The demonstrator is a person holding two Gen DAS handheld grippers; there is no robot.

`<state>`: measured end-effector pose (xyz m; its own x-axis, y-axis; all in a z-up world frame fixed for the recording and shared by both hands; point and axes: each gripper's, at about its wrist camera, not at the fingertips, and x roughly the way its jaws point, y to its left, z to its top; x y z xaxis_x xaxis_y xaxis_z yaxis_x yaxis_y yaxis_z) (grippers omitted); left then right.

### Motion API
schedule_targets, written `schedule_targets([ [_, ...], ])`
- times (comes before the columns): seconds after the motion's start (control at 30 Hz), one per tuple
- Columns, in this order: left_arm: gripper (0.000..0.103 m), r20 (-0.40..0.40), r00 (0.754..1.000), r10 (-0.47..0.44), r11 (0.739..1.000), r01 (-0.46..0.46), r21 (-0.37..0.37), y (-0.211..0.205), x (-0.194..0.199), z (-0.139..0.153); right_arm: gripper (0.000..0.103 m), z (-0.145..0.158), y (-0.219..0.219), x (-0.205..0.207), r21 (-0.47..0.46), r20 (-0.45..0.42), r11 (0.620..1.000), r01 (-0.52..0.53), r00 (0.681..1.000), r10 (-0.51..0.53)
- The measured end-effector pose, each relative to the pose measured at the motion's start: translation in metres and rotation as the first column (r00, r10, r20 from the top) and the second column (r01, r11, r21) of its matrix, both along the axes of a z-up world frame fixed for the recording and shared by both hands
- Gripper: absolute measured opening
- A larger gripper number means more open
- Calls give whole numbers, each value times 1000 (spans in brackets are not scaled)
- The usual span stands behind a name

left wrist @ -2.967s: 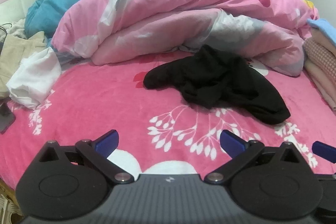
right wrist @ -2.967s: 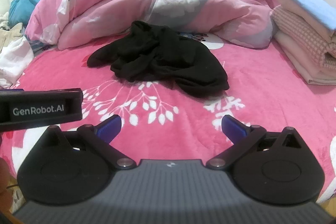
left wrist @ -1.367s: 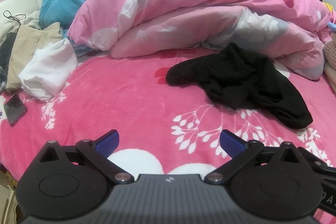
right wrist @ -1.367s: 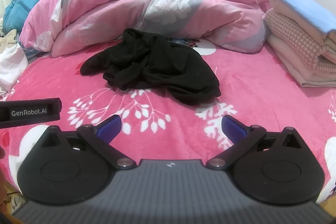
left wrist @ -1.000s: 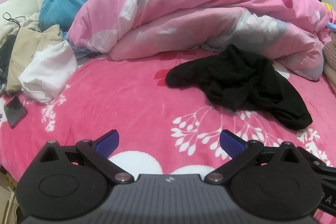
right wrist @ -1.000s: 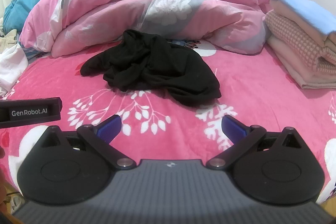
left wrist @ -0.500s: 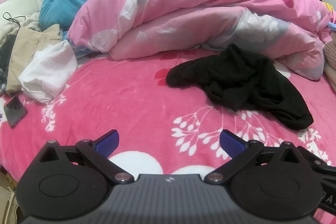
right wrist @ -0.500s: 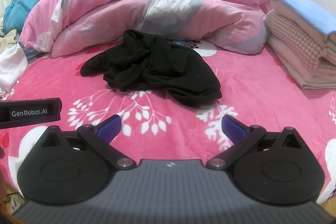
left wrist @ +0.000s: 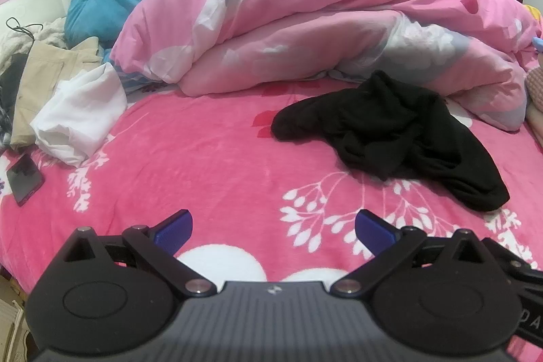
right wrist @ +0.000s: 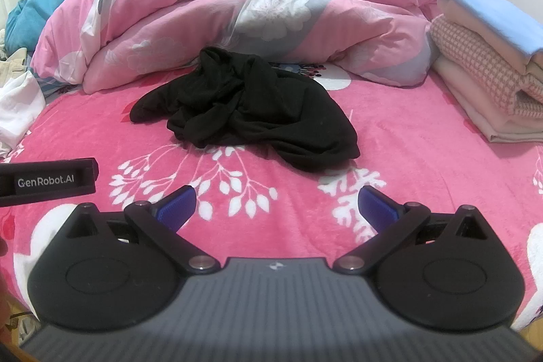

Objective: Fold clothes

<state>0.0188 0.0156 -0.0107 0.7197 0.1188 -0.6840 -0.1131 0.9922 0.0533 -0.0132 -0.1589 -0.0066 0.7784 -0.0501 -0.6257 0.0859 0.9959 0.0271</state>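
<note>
Black garment (right wrist: pixel 247 111) lies crumpled on pink bedspread (right wrist: pixel 407 165), both grippers' jaws apart.

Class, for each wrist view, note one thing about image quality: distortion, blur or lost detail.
Left wrist view: fisheye bends the bed edge, and the corners go dark. Right wrist view: the black garment shows only faint fold detail, while the gripper body at the bottom looks soft.

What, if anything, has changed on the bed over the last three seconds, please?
Only the cameras shifted: the left gripper swung left, bringing the phone into view. Both grippers stay open and empty, the right gripper too. The black garment lies crumpled and untouched on the pink blanket, as before.
</note>
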Motion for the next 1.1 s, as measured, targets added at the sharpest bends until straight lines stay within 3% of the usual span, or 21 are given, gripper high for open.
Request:
schedule_targets([
  [0.93,102,-6,1000,-1,1000,1,12,8,15,-15,102,-6,0,14,4,-8,1000,-7,1000,7],
  [1.1,102,56,997,-62,998,63,-20,11,28,-23,102,-9,-11,24,13,52,1000,-22,998,21],
])
